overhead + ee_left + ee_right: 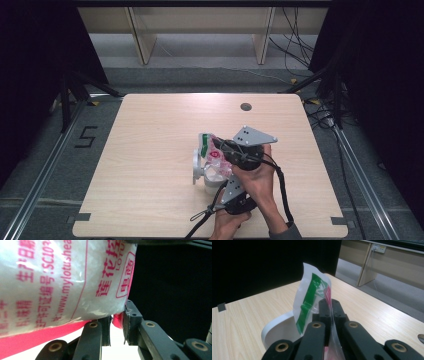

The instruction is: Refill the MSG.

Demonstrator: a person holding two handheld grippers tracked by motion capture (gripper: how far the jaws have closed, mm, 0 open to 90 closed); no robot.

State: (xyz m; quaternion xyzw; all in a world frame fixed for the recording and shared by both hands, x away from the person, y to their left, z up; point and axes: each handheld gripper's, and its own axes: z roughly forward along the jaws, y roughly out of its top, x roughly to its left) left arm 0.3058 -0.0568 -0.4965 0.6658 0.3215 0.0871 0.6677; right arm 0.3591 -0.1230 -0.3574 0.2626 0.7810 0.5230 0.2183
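Near the middle of the counter, both my grippers meet on a clear bag of white grains with pink and green print. My right gripper is clenched on the bag's upper edge, the film pinched flat between its jaws. My left gripper grasps the pink bottom seam (jaws nearly together around it). Just beside the bag, low on its left, sits a white cup.
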